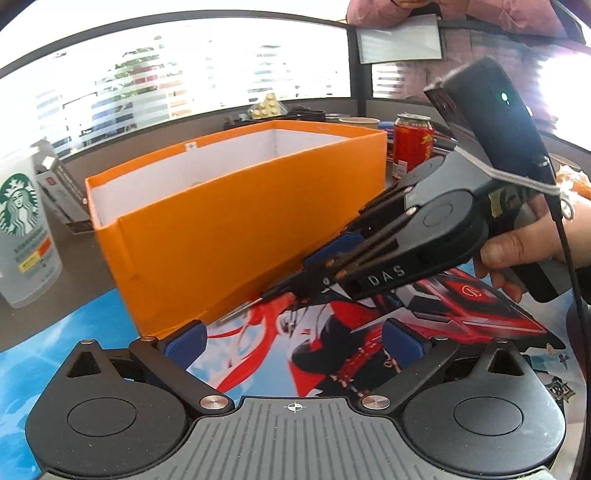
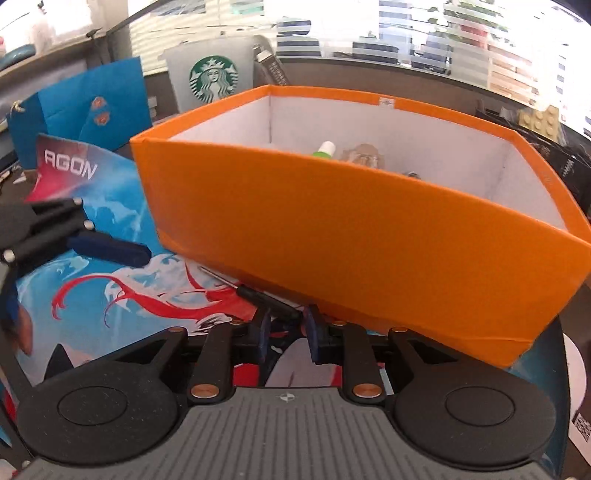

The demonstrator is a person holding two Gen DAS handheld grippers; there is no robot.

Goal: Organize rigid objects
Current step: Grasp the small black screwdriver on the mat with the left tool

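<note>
An orange box (image 1: 236, 221) with a white inside stands on a printed mat; in the right wrist view the box (image 2: 369, 236) holds a green-and-white bottle (image 2: 325, 148) and other small items. A small black screwdriver (image 2: 255, 295) lies on the mat against the box's front. My right gripper (image 2: 286, 328) is shut on its handle; it also shows in the left wrist view (image 1: 314, 275), with the metal tip (image 1: 236, 312) sticking out. My left gripper (image 1: 293, 341) is open and empty, just in front of the box.
A Starbucks cup (image 1: 26, 229) stands left of the box, a red can (image 1: 412, 142) behind it to the right. A blue folder (image 2: 85, 114) and an AGON card (image 2: 70, 168) lie at the left. A person in pink (image 1: 443, 22) stands behind.
</note>
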